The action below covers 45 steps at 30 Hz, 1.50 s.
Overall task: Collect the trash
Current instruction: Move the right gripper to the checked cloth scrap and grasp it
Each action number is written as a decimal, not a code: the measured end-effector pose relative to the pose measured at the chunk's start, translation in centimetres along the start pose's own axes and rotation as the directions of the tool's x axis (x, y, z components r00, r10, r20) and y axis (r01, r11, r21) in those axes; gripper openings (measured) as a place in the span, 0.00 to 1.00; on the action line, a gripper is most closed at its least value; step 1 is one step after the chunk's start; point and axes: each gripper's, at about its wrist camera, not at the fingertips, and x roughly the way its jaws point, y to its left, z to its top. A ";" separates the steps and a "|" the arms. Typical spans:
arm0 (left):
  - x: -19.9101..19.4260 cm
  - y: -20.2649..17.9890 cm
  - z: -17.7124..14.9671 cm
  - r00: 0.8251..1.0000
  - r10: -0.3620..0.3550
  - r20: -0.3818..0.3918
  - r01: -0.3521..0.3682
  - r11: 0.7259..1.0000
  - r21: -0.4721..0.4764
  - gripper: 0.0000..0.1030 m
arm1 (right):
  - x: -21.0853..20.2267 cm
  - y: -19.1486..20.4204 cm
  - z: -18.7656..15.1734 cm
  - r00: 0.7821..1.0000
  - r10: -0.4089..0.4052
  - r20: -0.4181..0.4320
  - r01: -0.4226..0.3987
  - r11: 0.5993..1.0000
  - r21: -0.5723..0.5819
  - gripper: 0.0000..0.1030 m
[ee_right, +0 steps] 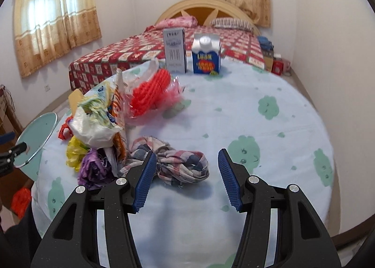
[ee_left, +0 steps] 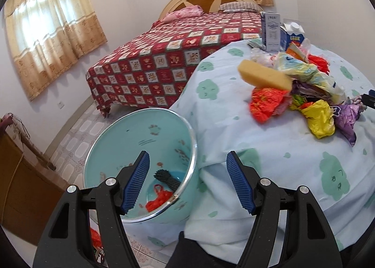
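Bare tablecloth (ee_right: 269, 132) lies open ahead and right of the right gripper (ee_right: 186, 180); the checked rag (ee_right: 178, 162) sits just before it and the trash heap (ee_right: 100, 124) crowds the left, while two cartons (ee_right: 206, 56) block the far edge

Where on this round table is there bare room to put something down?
The right half of the cloud-print tablecloth is bare, from the blue carton forward to the right claw. The left side is crowded with crumpled plastic bags and plaid cloth.
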 end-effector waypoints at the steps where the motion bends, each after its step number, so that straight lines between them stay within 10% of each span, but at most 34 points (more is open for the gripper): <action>1: 0.1 -0.1 0.0 1.000 -0.003 -0.004 0.003 1.000 0.000 0.66 | 0.3 0.1 0.1 1.000 0.004 -0.012 -0.004 1.000 0.005 0.53; 5: 0.3 -0.3 -0.1 1.000 -0.003 -0.012 0.003 1.000 0.003 0.66 | 2.4 -0.6 -0.6 0.992 0.059 -0.111 -0.055 0.998 0.043 0.50; 7: 0.4 -0.1 -0.1 1.000 -0.003 -0.012 0.003 1.000 -0.004 0.66 | 3.1 -0.7 -1.0 0.985 0.101 -0.142 -0.093 0.994 0.059 0.27; 9: 0.3 0.1 0.1 1.000 -0.002 -0.008 0.002 1.000 -0.007 0.66 | 2.8 -0.8 -1.2 0.983 0.122 -0.136 -0.115 0.991 0.063 0.24; 12: 0.3 0.1 0.1 1.000 -0.004 -0.005 0.004 1.000 -0.008 0.66 | 2.5 -0.5 -1.4 0.983 0.114 -0.146 -0.108 0.993 0.051 0.25; 15: 0.3 0.1 0.2 1.000 -0.002 -0.005 0.002 1.000 -0.005 0.66 | 1.2 -0.5 -1.2 0.991 0.090 -0.101 -0.086 0.995 0.045 0.50; 23: 0.4 -0.1 0.5 1.000 -0.001 0.000 0.001 1.000 -0.009 0.66 | 1.5 0.8 0.8 0.998 0.003 -0.055 -0.005 0.999 -0.041 0.51; 29: 0.0 -0.9 1.6 0.999 -0.020 0.027 0.020 1.000 -0.004 0.67 | 3.4 0.5 0.5 0.982 0.114 -0.153 -0.118 0.993 -0.020 0.18; 45: 2.1 -5.9 5.6 0.996 -0.088 0.022 0.088 0.996 -0.005 0.67 | -3.3 -3.3 0.6 0.995 0.038 0.089 -0.044 0.997 0.064 0.15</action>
